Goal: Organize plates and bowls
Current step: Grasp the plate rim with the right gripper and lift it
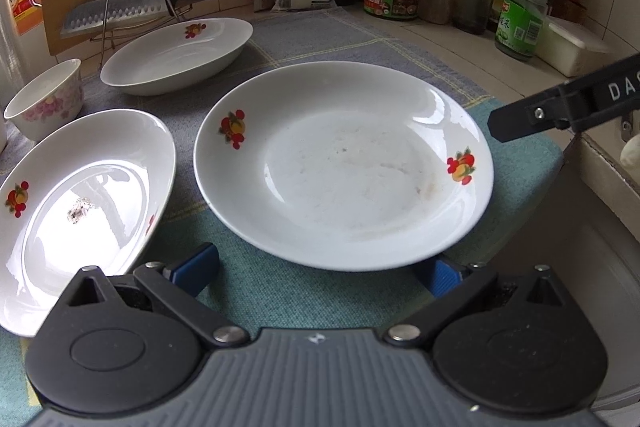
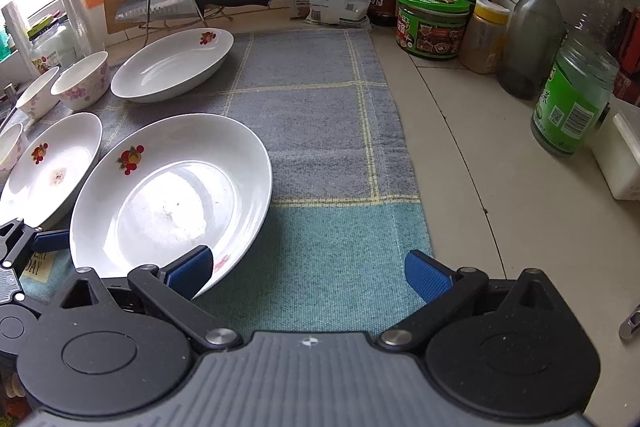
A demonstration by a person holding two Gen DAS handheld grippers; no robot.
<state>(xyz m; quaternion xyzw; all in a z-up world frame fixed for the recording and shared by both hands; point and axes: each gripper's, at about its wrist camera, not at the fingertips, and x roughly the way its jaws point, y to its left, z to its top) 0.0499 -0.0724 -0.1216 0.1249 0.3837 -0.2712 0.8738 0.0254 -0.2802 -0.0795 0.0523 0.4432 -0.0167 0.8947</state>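
Plates lie on your checked cloth [image 2: 328,99]: the nearest fruit-print plate [image 1: 344,167] sits just ahead of your left gripper [image 1: 320,273], while your right gripper [image 2: 308,269] hovers beside it, both spread wide and empty.

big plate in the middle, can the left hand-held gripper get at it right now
Probably yes: the left hand-held gripper is open, right at the near rim of the plate, and nothing lies between them.

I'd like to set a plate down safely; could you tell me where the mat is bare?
Bare: mat between the near plate and its right edge. Crowded: plates and bowls left, jars along the wall.
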